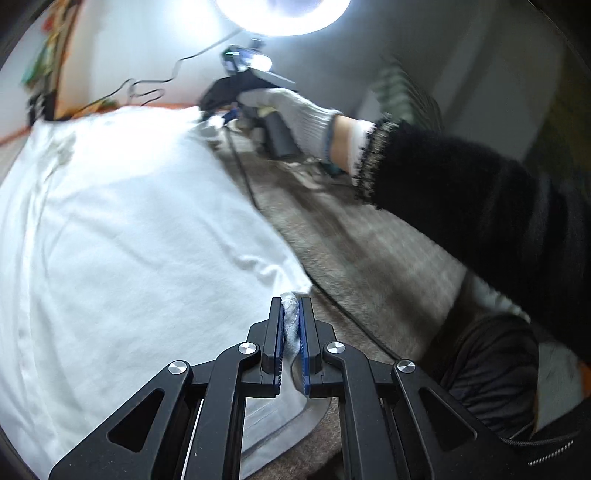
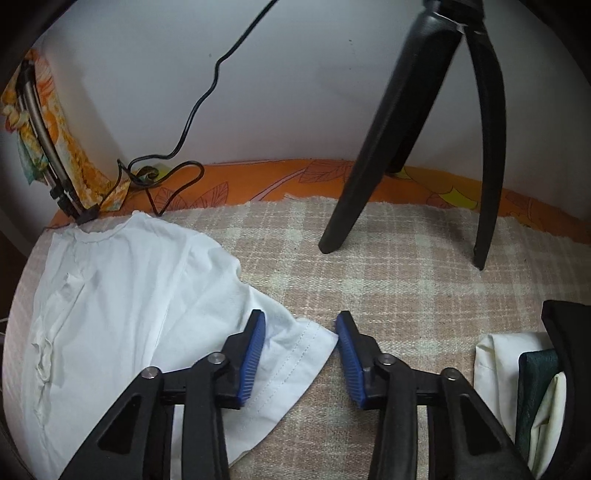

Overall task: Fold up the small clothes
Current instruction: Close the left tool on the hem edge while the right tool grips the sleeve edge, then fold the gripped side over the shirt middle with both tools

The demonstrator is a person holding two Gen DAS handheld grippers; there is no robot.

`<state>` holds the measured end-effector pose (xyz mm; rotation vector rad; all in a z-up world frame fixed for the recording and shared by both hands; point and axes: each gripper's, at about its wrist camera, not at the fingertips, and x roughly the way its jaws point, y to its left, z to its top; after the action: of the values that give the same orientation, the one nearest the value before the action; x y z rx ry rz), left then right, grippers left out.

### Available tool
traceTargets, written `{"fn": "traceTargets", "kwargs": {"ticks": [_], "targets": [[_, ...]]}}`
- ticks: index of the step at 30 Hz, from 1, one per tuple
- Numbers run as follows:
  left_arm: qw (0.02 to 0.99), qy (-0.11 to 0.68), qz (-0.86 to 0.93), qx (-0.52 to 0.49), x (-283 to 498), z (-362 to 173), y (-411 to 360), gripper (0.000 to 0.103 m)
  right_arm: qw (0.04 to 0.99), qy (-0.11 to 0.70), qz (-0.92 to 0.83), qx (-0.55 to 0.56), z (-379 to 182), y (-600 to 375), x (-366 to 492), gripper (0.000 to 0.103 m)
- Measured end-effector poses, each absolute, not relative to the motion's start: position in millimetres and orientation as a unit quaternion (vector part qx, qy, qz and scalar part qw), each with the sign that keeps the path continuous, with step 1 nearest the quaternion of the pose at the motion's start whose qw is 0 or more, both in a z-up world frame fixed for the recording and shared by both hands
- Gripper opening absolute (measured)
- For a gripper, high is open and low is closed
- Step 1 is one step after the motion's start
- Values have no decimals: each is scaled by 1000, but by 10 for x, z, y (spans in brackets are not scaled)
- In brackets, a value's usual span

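Note:
A white T-shirt [image 1: 122,229] lies spread on a plaid cloth. My left gripper [image 1: 291,314] is shut on the shirt's near corner, with white fabric bunched between the blue pads. In the right wrist view the shirt [image 2: 122,295] lies at the left with its neckline at the far end and one sleeve [image 2: 295,354] reaching right. My right gripper [image 2: 301,325] is open, with the sleeve hem lying between its jaws. In the left wrist view the right gripper [image 1: 221,114] is at the shirt's far edge, held by a gloved hand [image 1: 295,118].
A plaid cloth [image 2: 388,280] covers the work surface, over an orange sheet [image 2: 258,184]. Black tripod legs [image 2: 369,166] stand at the back right. A cable [image 2: 199,99] runs along the wall. Folded clothes [image 2: 524,387] sit at the right edge. A lamp [image 1: 284,14] shines above.

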<state>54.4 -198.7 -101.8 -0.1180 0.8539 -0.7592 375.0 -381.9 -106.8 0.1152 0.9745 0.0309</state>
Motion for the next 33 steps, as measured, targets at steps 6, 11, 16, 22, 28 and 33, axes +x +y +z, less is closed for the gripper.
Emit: {"fn": "traceTargets", "kwargs": {"ticks": [6,11,16,22,28,33], "targets": [[852,401,-327,-81,491,-1053,-1884,6,884,465,15,53,-918,-3689,3767,3],[855,395,-314,-116,410,-1085,-1755,6,887,459,8,48,-696,-3461,3919,3],[860,390,-303,-130,356,-1098,-1607,5,890,455,4,33,-441,-3189,3999,2],[868,375,-292,-141,296,-1032,-1380,5,889,459,-2,6,-245,-2827,4032,2],[870,380,-276,-152,238,-1109,-1197,5,889,454,-4,-50,-170,-2343,4076,2],[871,381,-265,-162,207,-1143,-1071,5,886,456,-4,-85,-223,-1941,4132,2]]}}
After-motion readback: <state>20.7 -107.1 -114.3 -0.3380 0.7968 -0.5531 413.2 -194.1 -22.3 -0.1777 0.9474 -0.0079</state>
